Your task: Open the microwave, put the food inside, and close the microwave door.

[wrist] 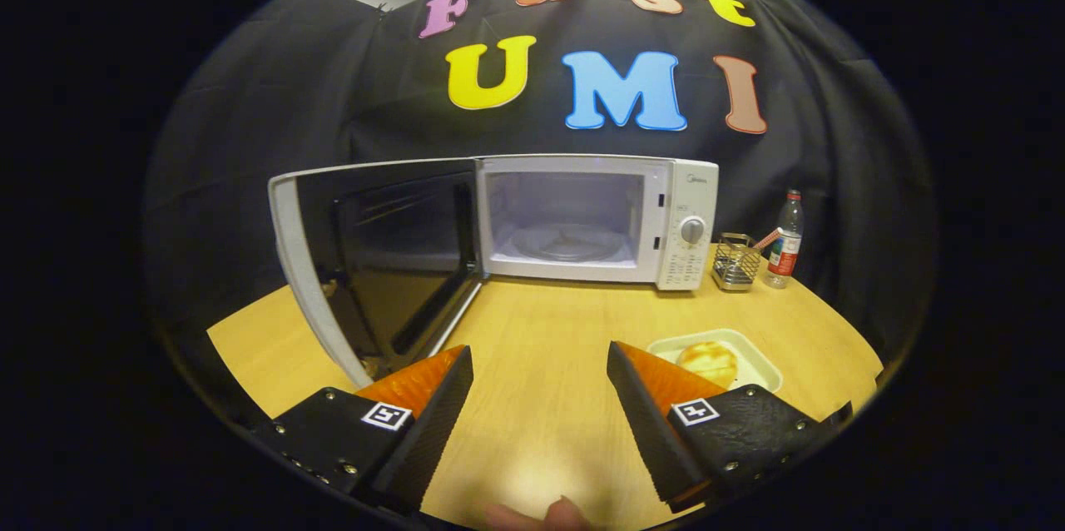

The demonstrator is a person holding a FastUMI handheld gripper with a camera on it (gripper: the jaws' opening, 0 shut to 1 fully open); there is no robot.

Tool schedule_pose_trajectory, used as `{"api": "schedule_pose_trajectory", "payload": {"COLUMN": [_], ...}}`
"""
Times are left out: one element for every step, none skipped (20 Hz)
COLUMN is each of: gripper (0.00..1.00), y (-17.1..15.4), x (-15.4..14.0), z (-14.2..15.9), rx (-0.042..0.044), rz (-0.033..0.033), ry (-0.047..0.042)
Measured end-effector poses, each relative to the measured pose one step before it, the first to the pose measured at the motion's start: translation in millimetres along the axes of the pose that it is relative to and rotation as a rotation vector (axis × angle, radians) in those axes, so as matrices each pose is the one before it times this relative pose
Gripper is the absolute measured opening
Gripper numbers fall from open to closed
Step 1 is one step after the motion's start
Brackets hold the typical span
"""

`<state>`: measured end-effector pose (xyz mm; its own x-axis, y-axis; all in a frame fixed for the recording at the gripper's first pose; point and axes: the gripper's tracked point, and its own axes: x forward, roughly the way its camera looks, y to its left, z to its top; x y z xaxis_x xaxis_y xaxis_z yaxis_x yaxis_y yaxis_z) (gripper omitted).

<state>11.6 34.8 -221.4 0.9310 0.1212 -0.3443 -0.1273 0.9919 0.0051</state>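
A white microwave (666,215) stands at the back of the wooden table (549,323). Its door (374,256) is swung wide to the left, and the cavity with a glass turntable (570,241) is bare. A round bun (709,362) lies on a pale rectangular tray (761,364) just beyond the right finger. My gripper (539,364) hovers over the table in front of the microwave, open, with only bare tabletop between its fingers. The door's lower edge comes close to the left finger.
To the right of the microwave stand a small wire basket (736,263) and a plastic bottle (785,241) with a red label. A person's fingertip (553,514) shows behind the fingers.
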Motion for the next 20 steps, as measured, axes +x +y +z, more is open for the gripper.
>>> {"api": "schedule_pose_trajectory", "payload": {"gripper": [0.98,0.98,0.98,0.98,0.98,0.98,0.98,0.98,0.98,0.98,0.98,0.98,0.99,0.98,0.98,0.98,0.98,0.98,0.98,0.99], "y": [-17.7,-22.33,-22.02,-20.07,-16.34,-13.53,-11.61,-8.34,-10.35,-5.84,-2.65,0.02,0.37,-1.37,-2.78,0.95,1.81,0.62,0.88,-1.52], "x": [3.26,4.61,4.75,5.85,6.56,6.4,7.31,5.34,6.66,8.49,7.1,6.24,6.44,3.49,5.87,3.95,4.52,5.68,3.02,1.04], "z": [-1.82,-4.23,-2.28,-6.89,-6.55,-7.32,-3.6,-5.19,-2.61,-3.86,-3.33,-3.88,-2.15,-4.93,-1.29,-0.68,-4.25,-4.55,0.82,4.36], "rx": [-0.01169,-0.01507,-0.0109,-0.00895,-0.00247,0.01067,0.02232,0.01255,0.00552,0.00183,0.00388,0.01357,0.01036,0.00422,-0.00418,0.00721,0.00764,0.01118,0.01676,0.00692], "rz": [-0.01966,-0.02993,-0.03467,-0.03299,-0.01989,-0.01083,-0.00095,-0.0071,-0.01556,-0.00808,0.00642,0.01415,0.01587,0.00374,-0.00206,0.01634,0.0071,0.01089,0.01156,0.00069], "ry": [0.01273,0.01508,0.00989,0.02001,0.02864,0.0335,0.02627,0.03032,0.0256,0.02698,0.0267,0.03137,0.0276,0.02177,0.01585,0.01307,0.02183,0.02491,0.00769,-0.01275]}}
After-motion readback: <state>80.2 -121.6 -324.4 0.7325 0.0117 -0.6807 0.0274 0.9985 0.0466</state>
